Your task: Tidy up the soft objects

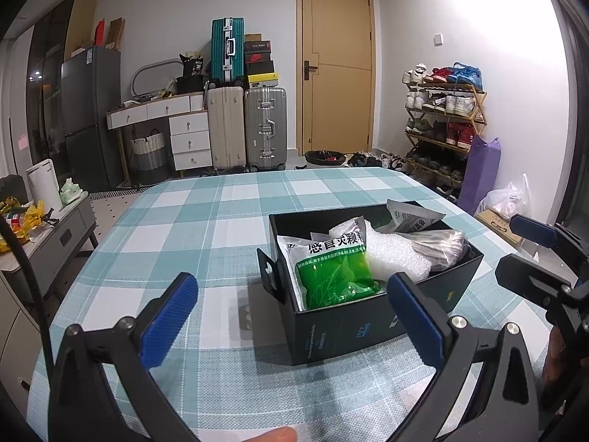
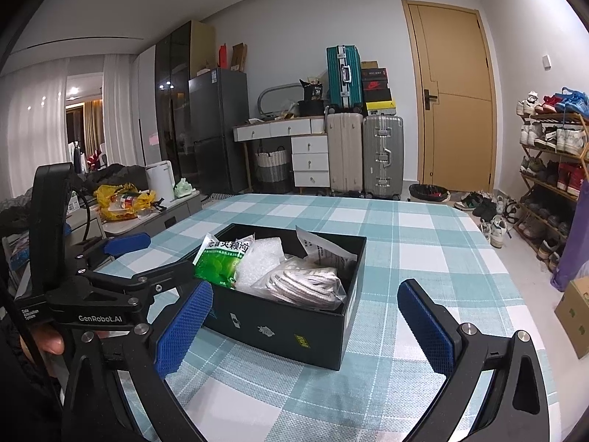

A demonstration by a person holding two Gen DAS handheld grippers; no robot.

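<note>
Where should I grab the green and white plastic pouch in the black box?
Grip the green and white plastic pouch by its white upper edge, coming from above. It leans against the black box wall with that edge sticking up free, while its lower half is wedged beside the white foam wrap.

**The room behind my table**

I see a tan door [image 1: 337, 66] ahead. Left of it stand two upright suitcases [image 1: 246, 129], a teal suitcase [image 1: 227, 49] stacked above. A shoe rack [image 1: 443, 121] lines the right wall. A grey fridge [image 1: 90, 110] stands far left.
</note>
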